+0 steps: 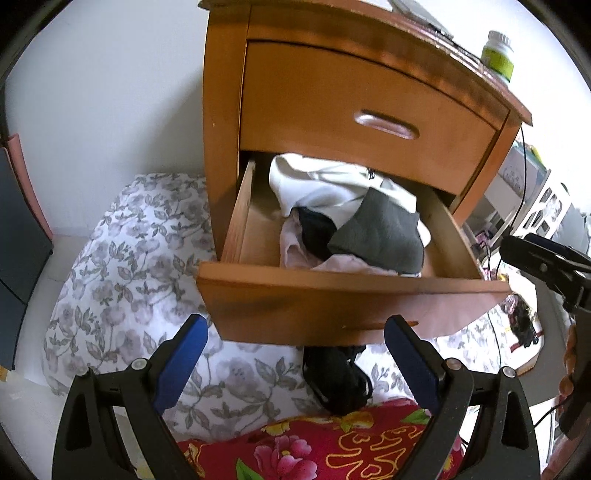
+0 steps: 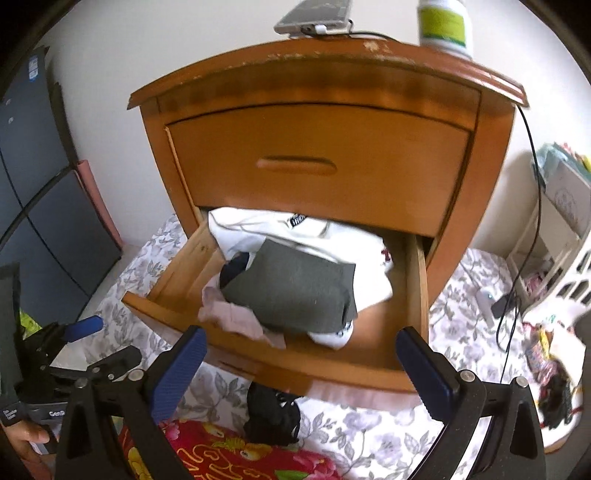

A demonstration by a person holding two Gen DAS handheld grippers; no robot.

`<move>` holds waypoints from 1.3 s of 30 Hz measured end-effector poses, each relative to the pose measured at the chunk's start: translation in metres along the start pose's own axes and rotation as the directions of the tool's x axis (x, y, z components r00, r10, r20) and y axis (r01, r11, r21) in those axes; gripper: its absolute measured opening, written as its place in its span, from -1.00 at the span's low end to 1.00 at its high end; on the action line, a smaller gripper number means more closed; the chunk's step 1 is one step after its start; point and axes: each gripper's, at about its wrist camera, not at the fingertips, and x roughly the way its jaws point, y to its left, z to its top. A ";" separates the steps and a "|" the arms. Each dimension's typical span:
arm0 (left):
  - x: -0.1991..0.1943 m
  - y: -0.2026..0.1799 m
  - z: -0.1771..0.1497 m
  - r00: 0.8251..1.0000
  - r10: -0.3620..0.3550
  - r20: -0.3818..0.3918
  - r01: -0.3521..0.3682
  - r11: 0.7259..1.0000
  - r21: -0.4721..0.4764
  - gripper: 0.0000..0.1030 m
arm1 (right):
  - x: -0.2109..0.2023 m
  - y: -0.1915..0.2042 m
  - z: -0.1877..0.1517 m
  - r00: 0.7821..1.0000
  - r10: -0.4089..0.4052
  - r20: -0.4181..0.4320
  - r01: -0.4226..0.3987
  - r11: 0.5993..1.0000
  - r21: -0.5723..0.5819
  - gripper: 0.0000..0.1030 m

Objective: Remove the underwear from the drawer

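Wooden and orange-brown, a two-drawer nightstand [image 2: 325,122] stands on a bed or mattress covered in a grey floral sheet [image 1: 122,280], with its lower drawer [image 2: 295,365] pulled open and its upper drawer [image 1: 365,122] shut. Inside the open drawer lies a jumble of clothes: a white garment [image 2: 280,232] at the back, a folded grey piece [image 2: 295,288] on top, a dark item [image 1: 314,236] beneath it and a pale pink piece [image 2: 232,317] towards the front left. Which of these is the underwear cannot be told for certain. A black bundle of fabric [image 2: 273,417] lies on the sheet just below the drawer front, next to a red flowered cloth [image 1: 317,446]. The left gripper [image 1: 295,332] hangs in front of the drawer front, its blue-padded fingers spread wide and holding nothing. The right gripper [image 2: 301,345] sits over the drawer's front rim, its fingers equally wide apart and empty, with the pile of clothes just beyond the tips. On top of the nightstand stand a white bottle with a green label [image 2: 443,22] and a phone [image 2: 314,14] with a cable. Dark panels [image 2: 33,206] lean against the white wall on the left, and a white rack [image 2: 554,236] and clutter sit on the right.
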 end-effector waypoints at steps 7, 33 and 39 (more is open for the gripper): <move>0.002 0.000 0.002 0.999 -0.021 0.033 0.022 1.000 -0.002 0.88 | 0.012 0.003 0.016 1.000 0.029 -0.002 -0.029 0.999 -0.034 1.00; 0.037 0.007 0.002 0.999 -0.053 0.006 0.053 0.998 0.031 0.88 | 0.103 0.011 0.032 0.970 -0.037 -0.240 0.022 0.998 -0.063 1.00; 0.043 0.010 0.001 0.999 -0.050 -0.011 0.051 0.998 0.034 0.88 | 0.118 0.008 0.034 0.957 -0.029 -0.290 0.018 0.999 -0.040 1.00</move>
